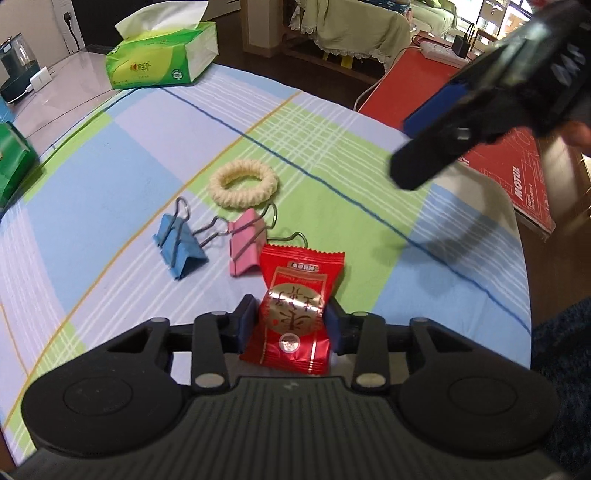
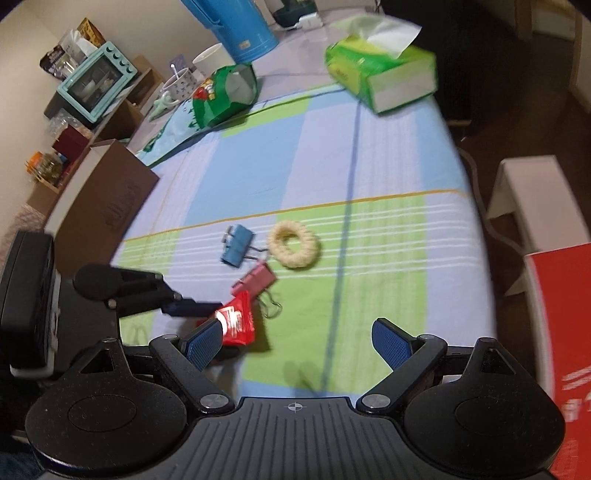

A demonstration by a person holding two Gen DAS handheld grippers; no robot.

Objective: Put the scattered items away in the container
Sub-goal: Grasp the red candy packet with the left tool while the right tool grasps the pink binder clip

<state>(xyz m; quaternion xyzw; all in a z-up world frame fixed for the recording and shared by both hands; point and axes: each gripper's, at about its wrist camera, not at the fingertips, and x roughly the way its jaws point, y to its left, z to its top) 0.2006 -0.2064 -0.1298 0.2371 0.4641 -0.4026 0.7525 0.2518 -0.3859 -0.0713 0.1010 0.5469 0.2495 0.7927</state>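
Left claw (image 1: 290,317) clamped on red snack packet (image 1: 295,310), lifted just above the checked cloth (image 1: 110,177) w/ its top edge overlapping the pink binder clip (image 1: 245,245). Blue binder clip (image 1: 179,245) beside it, cream hair tie (image 1: 243,184) just beyond. Right claw (image 2: 295,341) hangs w/ fingers apart, holding nothing. Red box (image 2: 565,332) off the tabletop's right edge.

Home: toaster oven (image 2: 96,81), draped sofa (image 1: 354,27)
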